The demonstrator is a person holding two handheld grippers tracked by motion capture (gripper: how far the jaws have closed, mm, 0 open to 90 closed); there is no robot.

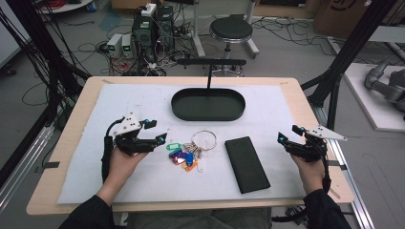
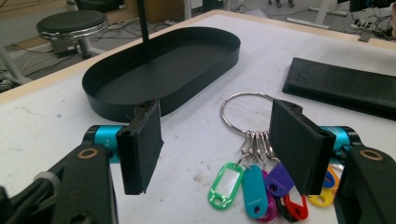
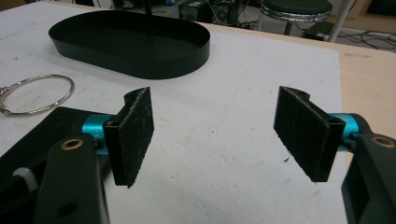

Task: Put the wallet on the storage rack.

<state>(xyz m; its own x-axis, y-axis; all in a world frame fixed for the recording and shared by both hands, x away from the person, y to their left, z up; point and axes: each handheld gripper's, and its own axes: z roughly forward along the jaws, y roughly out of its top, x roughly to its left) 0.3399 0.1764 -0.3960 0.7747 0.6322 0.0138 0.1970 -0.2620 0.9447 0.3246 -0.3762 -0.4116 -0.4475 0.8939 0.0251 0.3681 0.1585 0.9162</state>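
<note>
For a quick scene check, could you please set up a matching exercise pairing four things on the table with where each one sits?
Things:
1. oval black tray
2. key ring with coloured tags
3. flat black case
4. left claw

Places:
A. between the key ring and the right claw
B. far middle of the white mat
C. just left of the key tags, open
D. centre of the mat, in front of the tray

Pairs: 1-B, 2-D, 3-A, 4-C
</note>
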